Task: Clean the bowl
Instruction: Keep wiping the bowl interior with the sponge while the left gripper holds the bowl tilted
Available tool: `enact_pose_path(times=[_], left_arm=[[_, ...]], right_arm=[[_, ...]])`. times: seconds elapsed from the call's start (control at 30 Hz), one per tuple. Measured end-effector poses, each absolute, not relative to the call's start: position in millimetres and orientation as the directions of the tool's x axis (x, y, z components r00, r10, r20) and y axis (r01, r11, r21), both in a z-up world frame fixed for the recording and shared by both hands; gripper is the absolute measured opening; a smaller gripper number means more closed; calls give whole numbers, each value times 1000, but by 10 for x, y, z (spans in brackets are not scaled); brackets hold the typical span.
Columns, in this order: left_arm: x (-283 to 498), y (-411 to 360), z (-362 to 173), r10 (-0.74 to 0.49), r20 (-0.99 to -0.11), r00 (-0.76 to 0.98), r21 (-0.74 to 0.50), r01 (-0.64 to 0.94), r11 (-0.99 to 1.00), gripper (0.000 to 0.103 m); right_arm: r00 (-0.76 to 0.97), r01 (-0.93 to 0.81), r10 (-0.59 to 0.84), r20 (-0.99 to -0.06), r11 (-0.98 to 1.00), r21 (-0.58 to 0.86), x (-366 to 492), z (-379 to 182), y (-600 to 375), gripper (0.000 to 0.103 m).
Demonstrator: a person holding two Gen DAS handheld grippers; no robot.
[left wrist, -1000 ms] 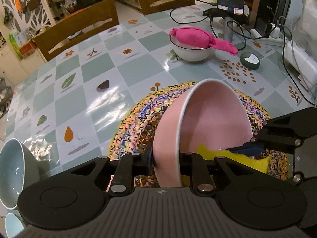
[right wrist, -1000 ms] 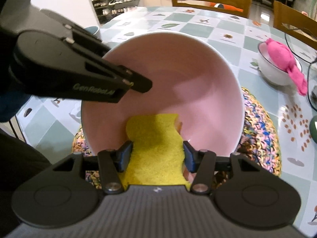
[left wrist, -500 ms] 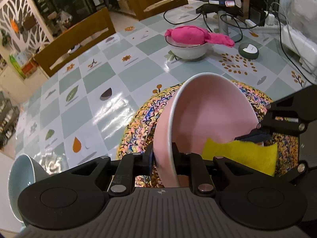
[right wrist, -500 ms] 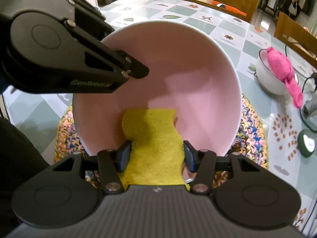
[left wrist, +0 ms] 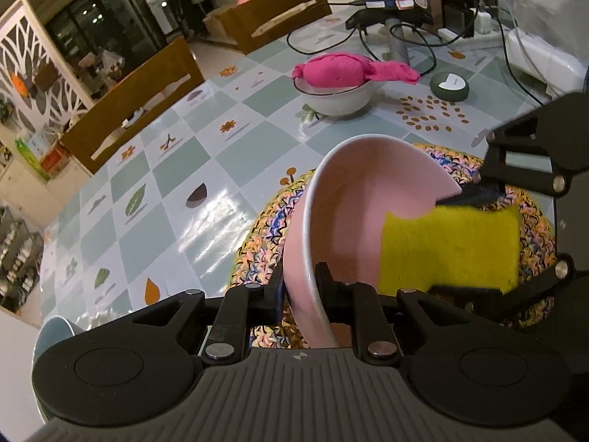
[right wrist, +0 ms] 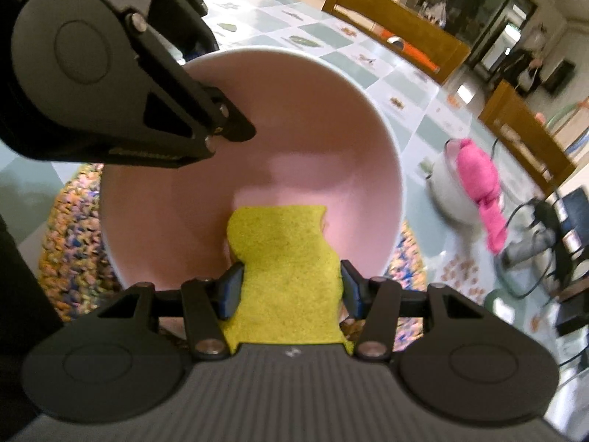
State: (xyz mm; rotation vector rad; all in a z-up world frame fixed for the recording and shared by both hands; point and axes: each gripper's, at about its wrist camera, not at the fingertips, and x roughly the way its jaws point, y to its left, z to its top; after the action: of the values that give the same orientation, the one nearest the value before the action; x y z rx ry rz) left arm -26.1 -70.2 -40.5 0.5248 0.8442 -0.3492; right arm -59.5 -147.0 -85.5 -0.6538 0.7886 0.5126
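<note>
Tipping the round pink bowl (right wrist: 279,154) up more, your left gripper (left wrist: 300,291) pinches its rim while your right gripper (right wrist: 287,291), squeezing the yellow sponge (right wrist: 283,276), has wiped farther along inside, so cleaning goes on

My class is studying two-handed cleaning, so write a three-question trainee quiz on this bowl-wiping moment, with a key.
1. Which gripper clamps the pink bowl by its rim?
2. True or false: the yellow sponge lies loose on the braided mat.
3. What sits in the white bowl? A) pink cloth B) spoon C) apple

Key: 1. left gripper. 2. False: the right gripper holds it inside the bowl. 3. A.
</note>
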Motion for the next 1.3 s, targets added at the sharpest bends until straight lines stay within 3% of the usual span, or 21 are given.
enact_pose_path(times=[0.3,0.5,0.8,1.03,1.3], left_arm=[[-246,-689,-406,-93,-784,613,295,500,814,20],[-241,-693,-408,-96,-786,611,289,500,816,22],[-211,-720,-403,-105,-788,606,265,489,831,24],[-178,-673,-442,-122,-814,569,196,465,863,32],[-140,-568,-487,-151,-837,526,102,422,901,43]], right_arm=[[725,-613,148,-673,584,-531,-617,-844,-1432,54],[689,-656,143,-711,541,-526,-563,-925,-1466,54],[589,-677,194,-785,649,-347,-456,-879,-1596,53],[529,-649,271,-805,740,-178,-506,-878,-1626,53],[446,-565,414,-794,818,109,-515,-857,-1721,53]])
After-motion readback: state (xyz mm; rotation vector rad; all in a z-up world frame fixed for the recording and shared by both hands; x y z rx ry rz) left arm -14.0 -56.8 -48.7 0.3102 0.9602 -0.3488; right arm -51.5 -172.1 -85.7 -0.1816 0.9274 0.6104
